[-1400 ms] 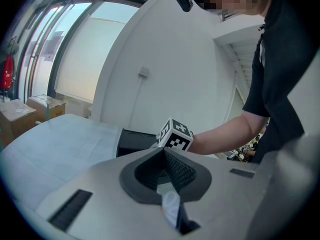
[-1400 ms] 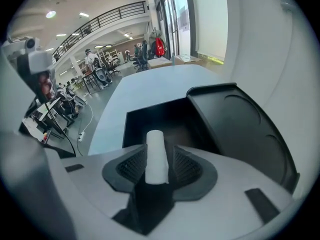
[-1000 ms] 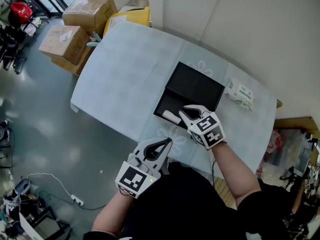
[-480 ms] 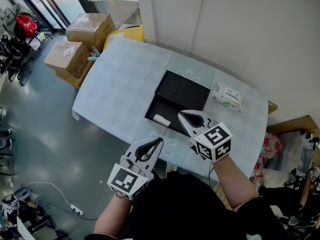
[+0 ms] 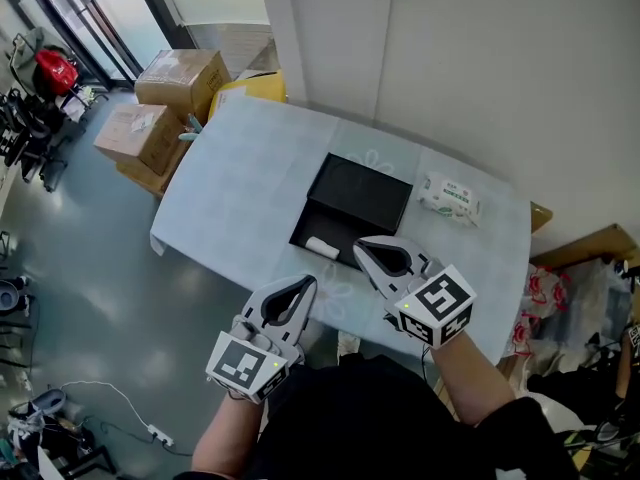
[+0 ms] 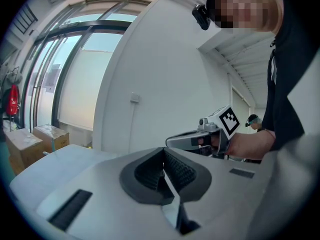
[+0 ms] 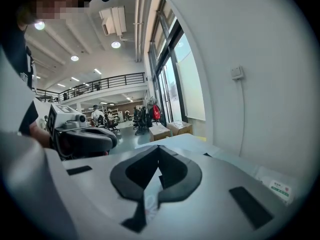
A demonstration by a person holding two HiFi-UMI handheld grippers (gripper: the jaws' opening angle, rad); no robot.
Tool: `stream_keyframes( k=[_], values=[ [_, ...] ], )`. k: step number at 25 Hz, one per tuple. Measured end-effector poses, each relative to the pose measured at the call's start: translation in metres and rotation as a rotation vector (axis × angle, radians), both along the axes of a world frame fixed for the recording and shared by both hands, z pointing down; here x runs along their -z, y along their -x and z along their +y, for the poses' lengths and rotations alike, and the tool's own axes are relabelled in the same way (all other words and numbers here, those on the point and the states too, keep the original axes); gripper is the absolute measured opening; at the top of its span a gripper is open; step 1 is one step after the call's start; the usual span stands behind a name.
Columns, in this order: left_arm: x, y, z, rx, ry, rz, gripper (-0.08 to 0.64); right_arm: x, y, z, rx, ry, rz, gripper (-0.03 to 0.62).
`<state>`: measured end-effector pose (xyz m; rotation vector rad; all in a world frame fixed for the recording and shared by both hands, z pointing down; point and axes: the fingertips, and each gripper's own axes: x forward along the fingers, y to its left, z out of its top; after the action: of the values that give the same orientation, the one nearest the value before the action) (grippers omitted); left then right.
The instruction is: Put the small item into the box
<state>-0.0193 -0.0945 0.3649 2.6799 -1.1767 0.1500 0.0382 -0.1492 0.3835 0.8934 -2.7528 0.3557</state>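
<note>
Nearest the left, our left gripper (image 5: 303, 286) hovers off the near edge of the table (image 5: 250, 168), jaws clenched on nothing. Beyond it, the small white item (image 5: 322, 248) lies in the near half of the open black box (image 5: 365, 193), clear of both grippers. A second ago our right gripper (image 5: 362, 243) sat low beside that item. It has since lifted back toward us, jaws pressed together and empty. We judge the item delivered and the task essentially done.
</note>
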Motion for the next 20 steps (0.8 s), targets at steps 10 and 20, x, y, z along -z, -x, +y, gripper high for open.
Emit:
stream_keyframes(
  k=[10, 20],
  values=[
    [0.008, 0.027, 0.021, -0.092, -0.004, 0.0, 0.008, 0.008, 0.026, 0.036, -0.084, 0.008, -0.039, 0.009],
    [0.011, 0.056, 0.056, -0.17, -0.019, 0.023, 0.009, 0.016, 0.054, 0.088, -0.164, -0.015, -0.035, 0.009]
  ],
)
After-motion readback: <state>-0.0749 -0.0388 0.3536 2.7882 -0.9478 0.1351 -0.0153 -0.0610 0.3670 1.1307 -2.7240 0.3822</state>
